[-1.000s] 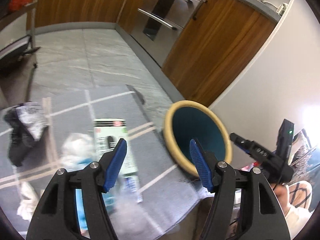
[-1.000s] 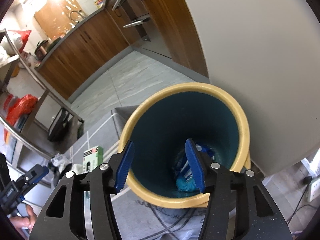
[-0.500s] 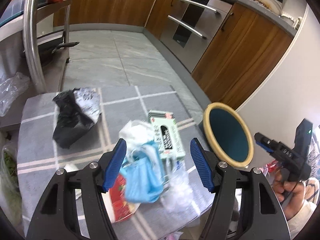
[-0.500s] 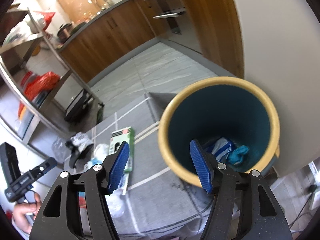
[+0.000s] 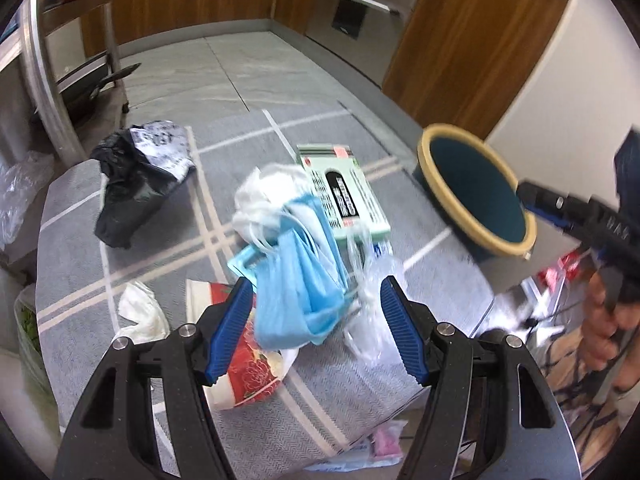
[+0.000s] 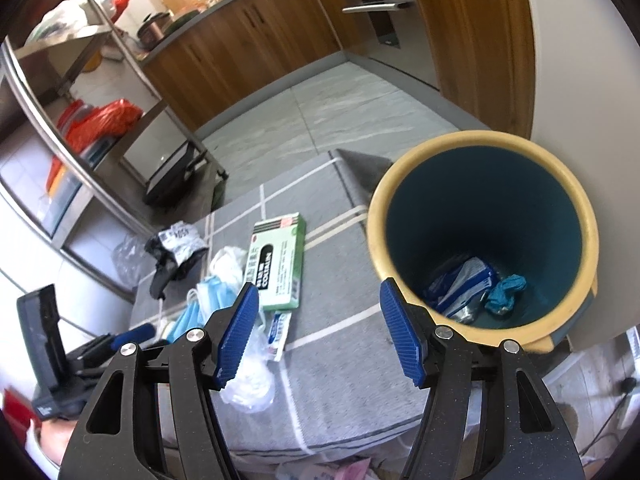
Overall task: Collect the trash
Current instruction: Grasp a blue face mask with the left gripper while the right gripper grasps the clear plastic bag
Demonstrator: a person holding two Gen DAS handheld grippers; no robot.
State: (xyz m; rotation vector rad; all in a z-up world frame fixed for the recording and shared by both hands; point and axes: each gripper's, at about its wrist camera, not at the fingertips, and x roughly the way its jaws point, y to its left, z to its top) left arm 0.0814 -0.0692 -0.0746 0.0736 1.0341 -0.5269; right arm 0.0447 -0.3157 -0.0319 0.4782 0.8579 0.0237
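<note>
My left hand-held gripper (image 5: pixel 316 330) hangs spread over the blue masks (image 5: pixel 298 276) at centre frame; I'd pinch the whole bunch low, so none slips before the bin (image 5: pixel 478 196) upper right

Black left claw (image 5: pixel 316 312) has ribbed blue pads (image 5: pixel 400 334), silver screws.

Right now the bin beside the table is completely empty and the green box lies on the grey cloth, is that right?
Not quite. The bin is not empty: the right wrist view shows a blue wrapper and a teal wad at its bottom. The green box does lie on the grey cloth.
</note>
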